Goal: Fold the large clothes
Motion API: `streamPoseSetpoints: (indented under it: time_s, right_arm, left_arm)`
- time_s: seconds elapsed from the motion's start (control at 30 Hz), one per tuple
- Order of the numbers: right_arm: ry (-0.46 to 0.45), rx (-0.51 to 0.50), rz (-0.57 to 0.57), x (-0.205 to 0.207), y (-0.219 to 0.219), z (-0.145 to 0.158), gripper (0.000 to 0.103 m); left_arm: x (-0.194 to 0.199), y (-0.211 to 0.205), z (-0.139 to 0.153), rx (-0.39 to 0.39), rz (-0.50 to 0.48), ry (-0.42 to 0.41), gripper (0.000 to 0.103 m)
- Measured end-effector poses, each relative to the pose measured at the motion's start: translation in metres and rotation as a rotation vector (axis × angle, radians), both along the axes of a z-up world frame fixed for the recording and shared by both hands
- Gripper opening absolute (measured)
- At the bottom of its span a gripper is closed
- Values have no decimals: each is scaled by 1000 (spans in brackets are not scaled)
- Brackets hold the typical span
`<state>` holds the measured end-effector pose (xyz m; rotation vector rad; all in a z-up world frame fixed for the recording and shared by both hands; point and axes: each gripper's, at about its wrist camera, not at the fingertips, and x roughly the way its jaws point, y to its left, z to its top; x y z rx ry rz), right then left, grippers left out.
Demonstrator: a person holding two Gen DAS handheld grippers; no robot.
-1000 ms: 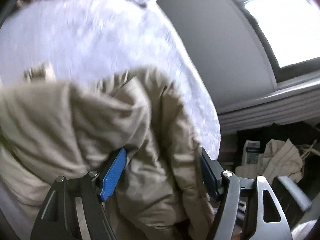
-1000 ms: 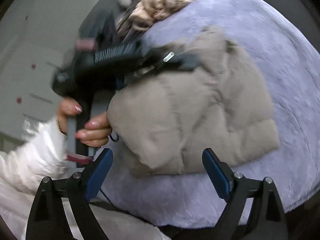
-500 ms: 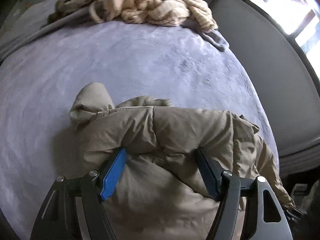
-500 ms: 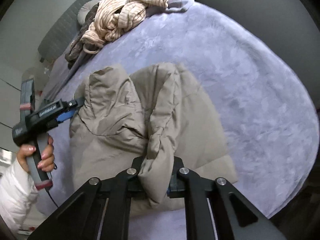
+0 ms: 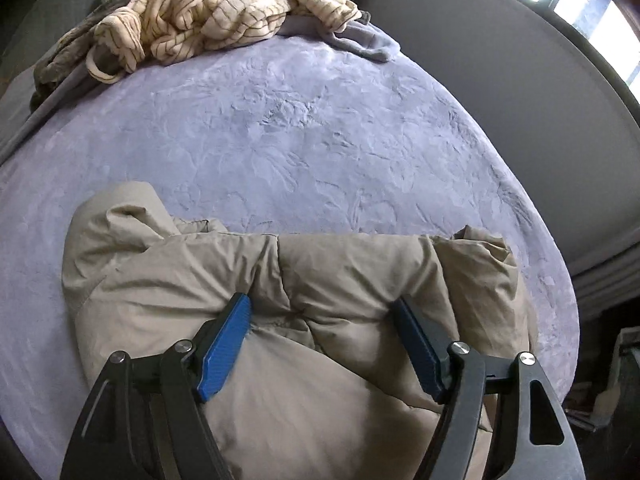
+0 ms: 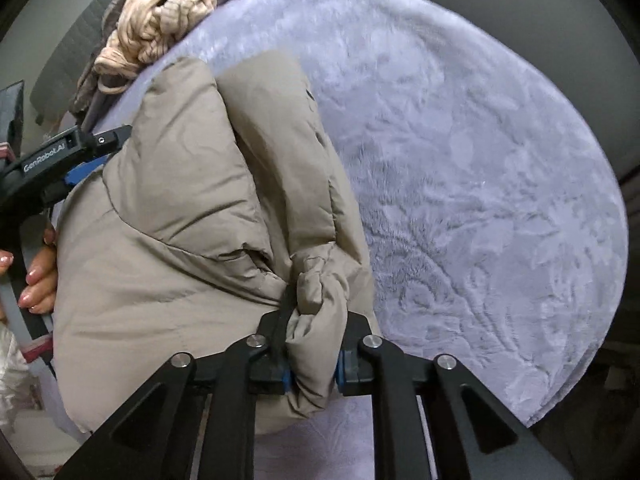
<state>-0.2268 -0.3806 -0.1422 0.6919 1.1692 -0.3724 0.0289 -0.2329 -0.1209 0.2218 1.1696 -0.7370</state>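
right gripper [image 6: 311, 364] pinches beige puffer jacket [image 6: 168, 248].

We see a beige jacket [image 5: 328, 280] of matt, smooth woven cloth, puffy and quilted with stitched seams. The bed's lilac cover [image 5: 300, 128] is plush, its short nap brushed into swirls. A striped cream garment [image 5: 224, 12] looks soft and ribbed. The left claw [image 5: 324, 344] has matt black plastic arms, ridged blue pads [image 5: 224, 356] and shiny metal rivets.

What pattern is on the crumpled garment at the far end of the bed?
Cream with thin dark stripes on the crumpled garment; clearest in the left wrist view.
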Motion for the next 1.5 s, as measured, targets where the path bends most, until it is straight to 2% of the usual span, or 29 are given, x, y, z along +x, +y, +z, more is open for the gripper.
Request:
streamPoseSetpoints:
  time_s: [0.13,0.2,0.3,0.33,0.43,0.5,0.6,0.63,0.67,0.73,0.83,0.97,1.13,1.33,1.43,1.5]
  right_arm:
    - [15,63,19,-4,-13,6,36]
    - [-2,88,10,-11,-21,14,41]
    - [-101,86,-31,-20,-40,39,47]
    - [-127,90,-37,-18,-46,44,53]
    - [-206,151,-39,5,-67,53,54]
    - [-260,204,-13,37,-75,52,54]
    - [-285,300,37,83,-74,36,54]
    - [-280,328,39,94,-73,28,54]
    - [-260,379,31,110,-74,13,43]
    - [-204,405,21,122,-76,-4,17]
    - [-118,372,55,123,-68,-21,10]
    - [-97,331,68,111,-59,-34,10]
    - [-108,322,71,115,-56,-42,10]
    - [-108,322,79,103,-57,-30,10]
    - [-102,327,88,101,-58,-26,11]
    - [-94,327,95,100,-58,-23,11]
  left_arm:
    - [2,4,-5,1,2,4,75]
    - [2,5,-6,1,4,0,75]
    - [3,7,-6,-1,8,2,75]
    - [3,7,-6,0,8,1,75]
    - [3,5,-7,10,6,-5,75]
    - [2,6,-7,13,6,-8,75]
    - [2,5,-7,15,6,-11,75]
    - [2,5,-6,15,5,-14,75]
    - [1,5,-6,18,7,-17,75]
    - [0,5,-6,21,12,-20,75]
    - [-4,2,-7,25,0,-34,75]
    - [-12,-1,-13,52,-18,-72,76]
    - [-9,3,-6,68,-5,-49,76]
    - [-34,49,30,26,73,-20,76]
    - [-55,74,34,32,99,13,76]
    - [-71,86,27,64,106,30,76]
